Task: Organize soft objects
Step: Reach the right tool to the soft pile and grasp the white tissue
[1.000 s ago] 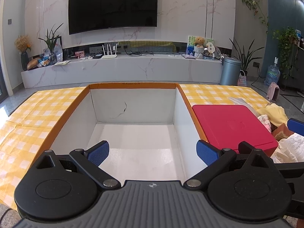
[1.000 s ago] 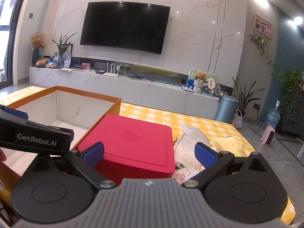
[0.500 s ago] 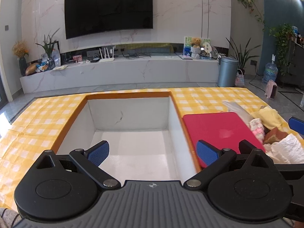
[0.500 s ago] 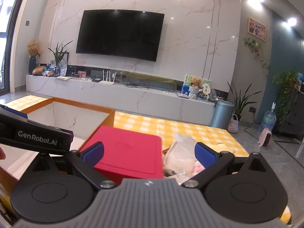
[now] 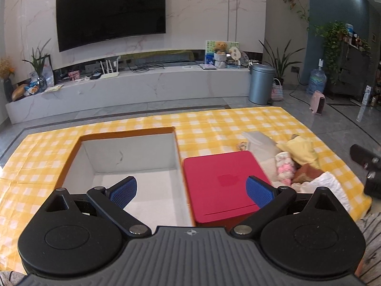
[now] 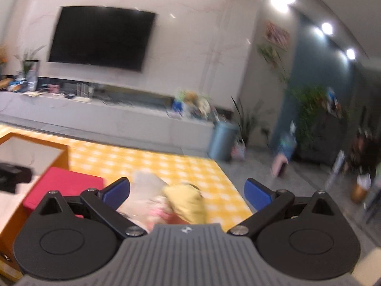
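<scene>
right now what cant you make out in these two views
- Left wrist view: the near floor of the open box is hidden behind the left gripper.
- Left wrist view: the right gripper is cut off by the right edge.
- Right wrist view: motion blur smears the soft pile, so only the yellow cloth reads clearly.
- Right wrist view: the pile's near part is hidden behind the gripper body.

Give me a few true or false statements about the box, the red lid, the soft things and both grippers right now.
1. The open box has soft items inside. False: nothing shows in the part of it that is visible.
2. The red lid lies right of the box. True.
3. The left gripper grips the yellow cloth. False: it is open and holds nothing.
4. The soft pile lies on the checked cloth, right of the lid. True.
5. The right gripper is open. True.
</scene>
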The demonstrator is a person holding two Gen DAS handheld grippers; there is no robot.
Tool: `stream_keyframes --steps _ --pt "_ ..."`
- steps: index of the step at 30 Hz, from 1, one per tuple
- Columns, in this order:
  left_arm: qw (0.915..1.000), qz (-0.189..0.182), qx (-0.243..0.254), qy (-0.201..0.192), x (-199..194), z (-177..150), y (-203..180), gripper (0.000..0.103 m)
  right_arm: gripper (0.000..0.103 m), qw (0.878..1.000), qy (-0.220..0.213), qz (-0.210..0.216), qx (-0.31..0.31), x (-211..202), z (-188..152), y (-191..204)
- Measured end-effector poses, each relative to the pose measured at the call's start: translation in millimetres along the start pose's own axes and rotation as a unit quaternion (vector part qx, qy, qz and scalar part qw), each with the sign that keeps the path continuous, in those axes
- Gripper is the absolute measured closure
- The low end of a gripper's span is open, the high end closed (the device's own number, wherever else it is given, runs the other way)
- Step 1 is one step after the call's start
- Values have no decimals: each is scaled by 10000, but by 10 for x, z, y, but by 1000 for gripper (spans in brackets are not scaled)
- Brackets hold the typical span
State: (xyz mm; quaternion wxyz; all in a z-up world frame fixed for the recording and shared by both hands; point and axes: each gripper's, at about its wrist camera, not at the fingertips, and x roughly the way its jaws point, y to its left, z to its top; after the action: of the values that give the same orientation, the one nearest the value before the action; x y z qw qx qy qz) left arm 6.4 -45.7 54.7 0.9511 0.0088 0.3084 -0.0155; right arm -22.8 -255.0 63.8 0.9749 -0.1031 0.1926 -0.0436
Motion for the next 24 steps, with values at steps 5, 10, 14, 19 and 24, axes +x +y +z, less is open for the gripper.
stream_keyframes --steps 5,10,14,19,24 --pt "9992 -338 25 217 37 70 -64 0 3 9956 849 -36 395 297 41 -429" --pt "9975 -605 -158 324 56 101 -99 0 3 9687 2362 177 748 847 -138 -544" --pt "9973 -627 -105 377 15 58 -107 0 3 9627 2654 339 404 1054 -379 -332" --pt "9981 -527 -22 331 -53 -2 -81 0 4 9545 2904 589 346 1210 -664 -195" --pt "9985 -438 -180 292 -12 -42 -12 0 27 9449 3236 496 78 1447 -792 -46"
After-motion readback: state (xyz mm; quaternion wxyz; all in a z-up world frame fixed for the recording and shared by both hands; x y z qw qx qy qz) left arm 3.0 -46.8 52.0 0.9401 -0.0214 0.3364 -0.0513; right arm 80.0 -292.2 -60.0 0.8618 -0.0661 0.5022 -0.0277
